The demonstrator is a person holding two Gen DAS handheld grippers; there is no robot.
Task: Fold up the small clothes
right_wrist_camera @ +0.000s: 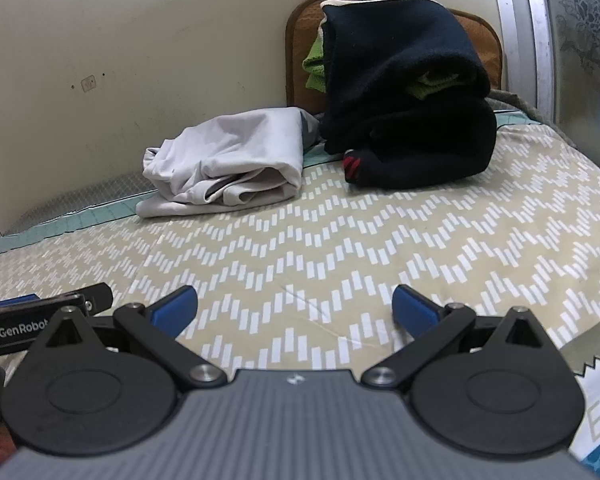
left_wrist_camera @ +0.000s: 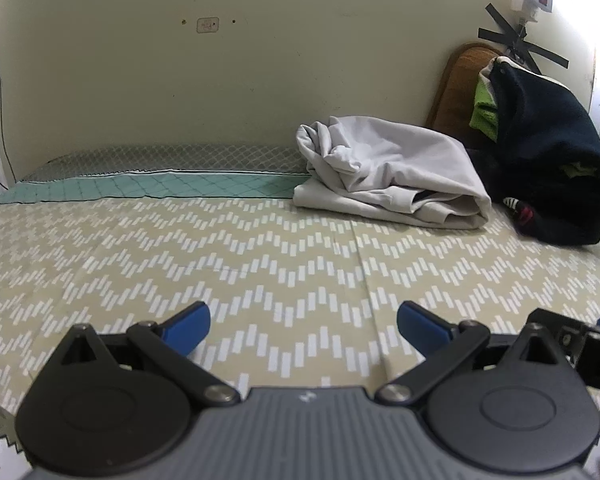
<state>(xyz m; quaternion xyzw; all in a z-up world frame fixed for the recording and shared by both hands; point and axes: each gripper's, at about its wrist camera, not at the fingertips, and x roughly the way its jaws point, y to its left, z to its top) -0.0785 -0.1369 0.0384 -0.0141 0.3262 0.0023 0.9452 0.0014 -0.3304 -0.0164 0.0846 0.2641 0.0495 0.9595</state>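
A light grey garment point(left_wrist_camera: 388, 172) point(right_wrist_camera: 232, 160) lies folded in a loose bundle at the far side of the bed, by the wall. To its right a dark navy garment point(left_wrist_camera: 552, 160) point(right_wrist_camera: 408, 92) sits heaped with green cloth point(left_wrist_camera: 485, 114) point(right_wrist_camera: 315, 65) tucked in it. My left gripper point(left_wrist_camera: 303, 328) hovers open low over the bedsheet, well short of the clothes, with nothing between its blue pads. My right gripper point(right_wrist_camera: 295, 310) is likewise open and empty, close beside the left one.
The bed is covered by a beige sheet with white zigzag dashes point(left_wrist_camera: 260, 264) point(right_wrist_camera: 380, 240). A teal quilted strip point(left_wrist_camera: 140, 188) runs along the cream wall. A brown cushion point(left_wrist_camera: 458, 84) point(right_wrist_camera: 300, 60) leans in the corner behind the clothes. A window frame point(right_wrist_camera: 520, 28) stands at right.
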